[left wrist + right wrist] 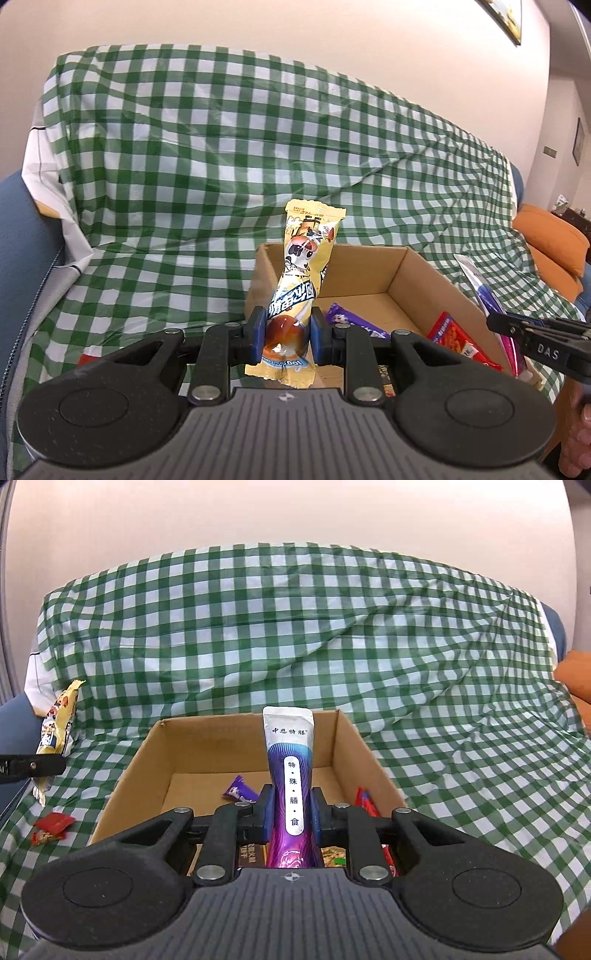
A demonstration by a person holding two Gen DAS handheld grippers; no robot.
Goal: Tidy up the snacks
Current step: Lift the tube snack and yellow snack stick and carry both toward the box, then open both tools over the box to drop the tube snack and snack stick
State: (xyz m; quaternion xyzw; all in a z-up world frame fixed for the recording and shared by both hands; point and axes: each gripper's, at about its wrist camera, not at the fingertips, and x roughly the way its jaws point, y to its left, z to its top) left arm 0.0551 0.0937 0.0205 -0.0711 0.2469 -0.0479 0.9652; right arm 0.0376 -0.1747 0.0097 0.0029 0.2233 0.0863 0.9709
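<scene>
My left gripper is shut on a yellow snack packet and holds it upright over the near left corner of the open cardboard box. My right gripper is shut on a purple and white sachet, upright over the near edge of the same box. The box holds a purple wrapped candy, red packets and other snacks near the front. From the right wrist view the yellow packet shows at far left, above the left gripper's finger.
A green and white checked cloth covers the sofa under and behind the box. A small red wrapped snack lies on the cloth left of the box. An orange cushion sits at the right. The wall is behind.
</scene>
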